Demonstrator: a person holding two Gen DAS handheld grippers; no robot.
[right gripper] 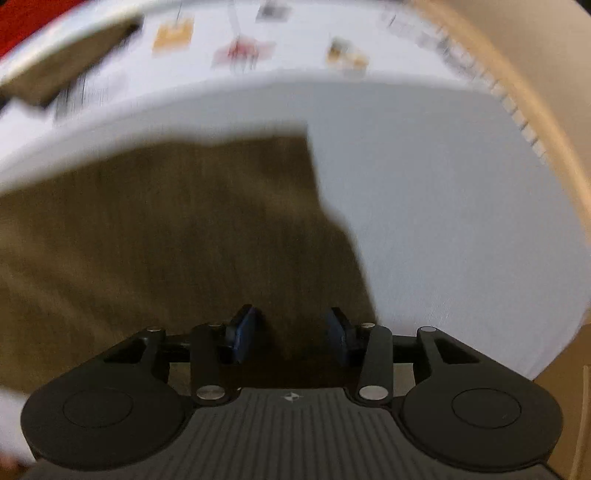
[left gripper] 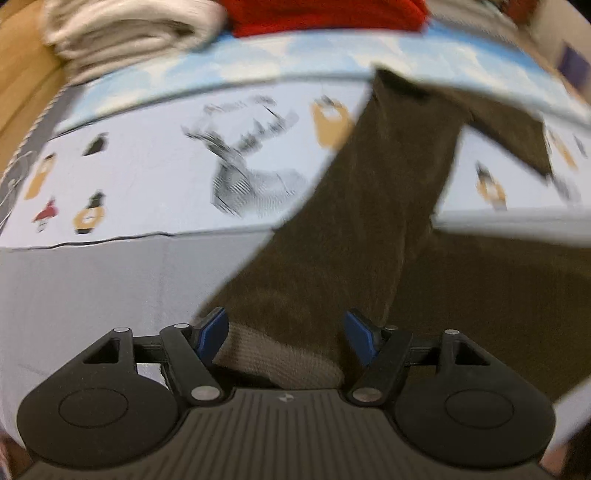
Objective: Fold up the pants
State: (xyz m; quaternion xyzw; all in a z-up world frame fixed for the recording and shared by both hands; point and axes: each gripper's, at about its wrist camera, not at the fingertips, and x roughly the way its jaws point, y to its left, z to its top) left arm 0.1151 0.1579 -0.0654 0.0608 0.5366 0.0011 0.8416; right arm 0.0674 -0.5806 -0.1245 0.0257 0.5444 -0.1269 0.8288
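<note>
The pants are seen spread over a bed sheet, dark olive-brown, filling the lower centre and right of the left wrist view; two legs run toward the upper right of that frame, one crossing a printed panel with cartoon figures. A pale ribbed band (probably the waistband lining, turned out) is noted at bottom centre.

The left hand-held gripper is seen with its blue pads spread wide, the ribbed band lying between them; no pad is seen pressing on cloth, so nothing is judged to be held.

In the right wrist view the right hand-held gripper stands partly spread over the pants, close to their edge at lower centre; no pinch is evident, though blur limits certainty.

Risks, as judged:
- A closure by the left pads on the lining alone could lift one layer, so that the waistband would peel apart rather than rise as a whole.
- The right pads are set near the fabric edge (margin thin); a shallow bite could slip off during a lift.
- Uneven lifting by the two sides could skew the fold and twist the legs.
- Folded laundry at upper left could be disturbed by a swung leg.
</note>
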